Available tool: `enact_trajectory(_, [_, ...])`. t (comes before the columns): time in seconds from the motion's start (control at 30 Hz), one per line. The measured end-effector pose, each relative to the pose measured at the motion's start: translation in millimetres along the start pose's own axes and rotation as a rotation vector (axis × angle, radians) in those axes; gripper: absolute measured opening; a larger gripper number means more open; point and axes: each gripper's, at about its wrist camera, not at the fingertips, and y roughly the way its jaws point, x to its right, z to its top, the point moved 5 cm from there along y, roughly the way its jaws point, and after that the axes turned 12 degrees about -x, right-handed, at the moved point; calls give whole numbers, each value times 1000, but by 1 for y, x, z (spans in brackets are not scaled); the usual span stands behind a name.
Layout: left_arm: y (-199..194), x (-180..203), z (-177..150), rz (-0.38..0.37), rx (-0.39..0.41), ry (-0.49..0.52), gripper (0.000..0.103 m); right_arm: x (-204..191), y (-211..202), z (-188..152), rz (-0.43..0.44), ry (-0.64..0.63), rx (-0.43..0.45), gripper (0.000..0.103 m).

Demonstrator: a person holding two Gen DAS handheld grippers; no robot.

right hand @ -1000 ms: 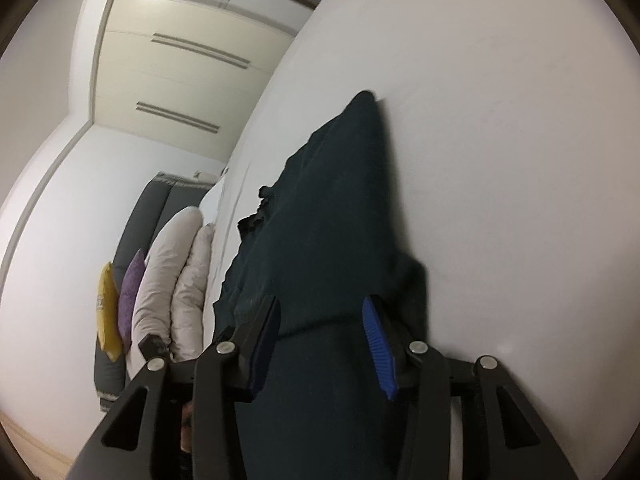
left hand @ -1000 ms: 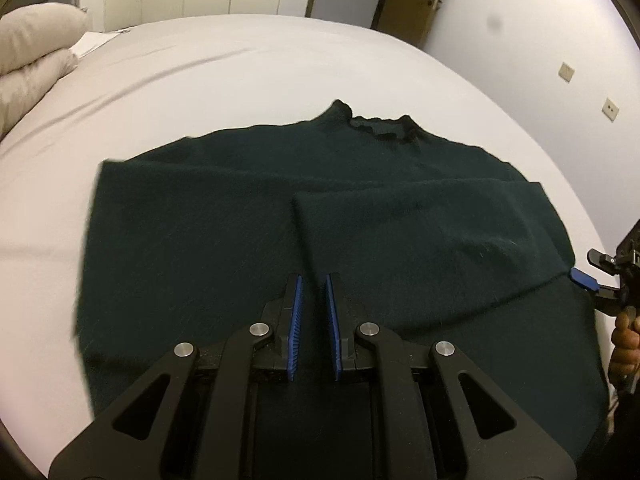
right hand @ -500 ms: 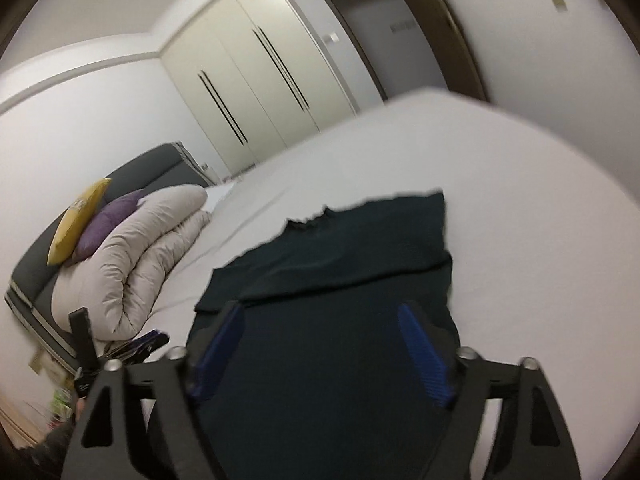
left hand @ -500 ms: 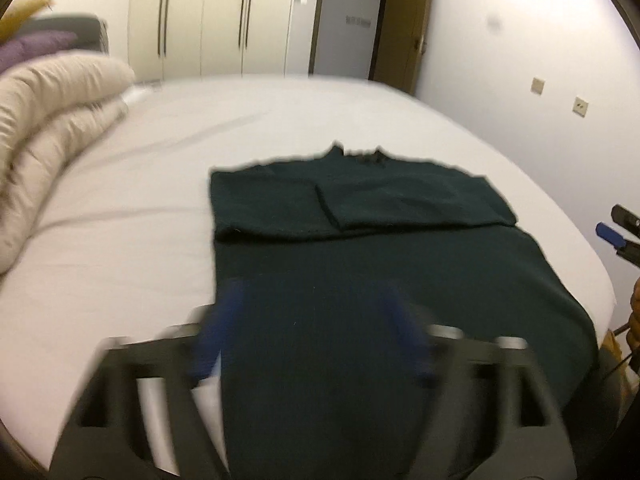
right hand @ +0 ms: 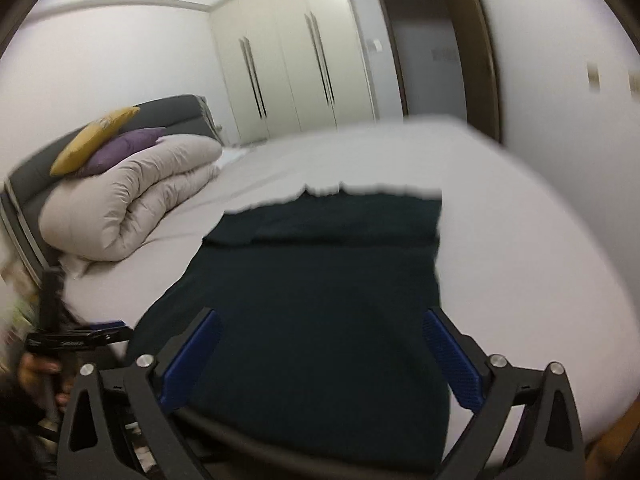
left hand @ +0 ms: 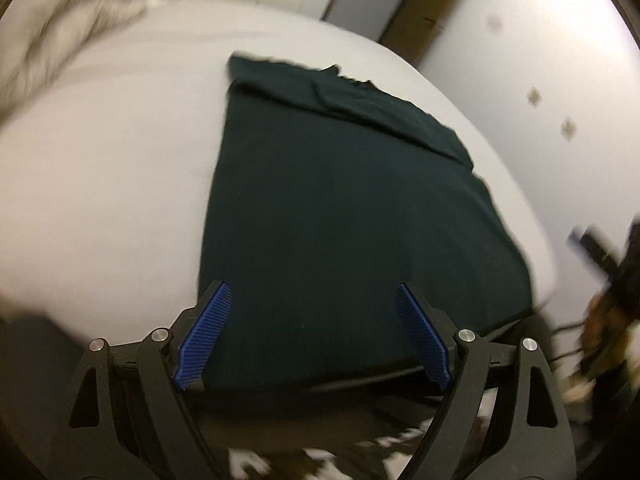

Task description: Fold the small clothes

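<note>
Sleeves folded in, body fold still to do
The dark sweater (left hand: 344, 208) lay flat on the bed (left hand: 100, 184); left gripper (left hand: 312, 336) and right gripper (right hand: 320, 364) hung spread apart, holding nothing.

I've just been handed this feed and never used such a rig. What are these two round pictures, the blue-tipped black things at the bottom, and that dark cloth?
There is no robot arm: a person holds a two-finger gripper in each hand, each with a fisheye camera looking along its fingers. One picture is from the left gripper, the other from the right gripper. Both have their jaws wide apart and hold nothing. The dark green garment lies flat on the white bed, its top part folded over. A rolled duvet lies by the headboard.
</note>
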Motion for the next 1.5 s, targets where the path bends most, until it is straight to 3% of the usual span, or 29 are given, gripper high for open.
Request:
enact_trajectory(0.1, [-13,-27,-6,-50,15,-118,84,31,-1,-11,9,100,-48,81])
enact_trajectory(0.23, [-9,-59,-23,-137,-34,-273,68,68,3,-33,40,237,-109,78])
enact_trajectory(0.3, [-4,-66,-29,-176,-62,-316,66,80,6,-43,58,288,-130,78])
enact_trajectory(0.53, [14,-73,-38,-186,-136,-363,66,105,18,-65,122,406,-178,75])
enact_trajectory(0.67, [30,-81,-43,-244,-165,-418,65,107,25,-70,142,417,-203,72])
enact_trajectory(0.73, [36,-84,-43,-256,-171,-436,58,107,27,-71,157,427,-209,72])
enact_trajectory(0.83, [37,-87,-41,-277,-163,-449,56,109,28,-71,170,439,-212,72])
enact_trajectory(0.93, [41,-91,-44,-296,-174,-464,29,109,29,-72,182,446,-215,72])
enact_trajectory(1.07, [43,-86,-43,-314,-173,-456,17,108,29,-72,193,446,-227,71])
enact_trajectory(1.17, [36,-81,-40,-321,-154,-439,11,110,29,-73,194,452,-238,71])
enact_trajectory(1.5, [21,-85,-29,-340,-85,-458,7,126,39,-89,213,547,-330,65])
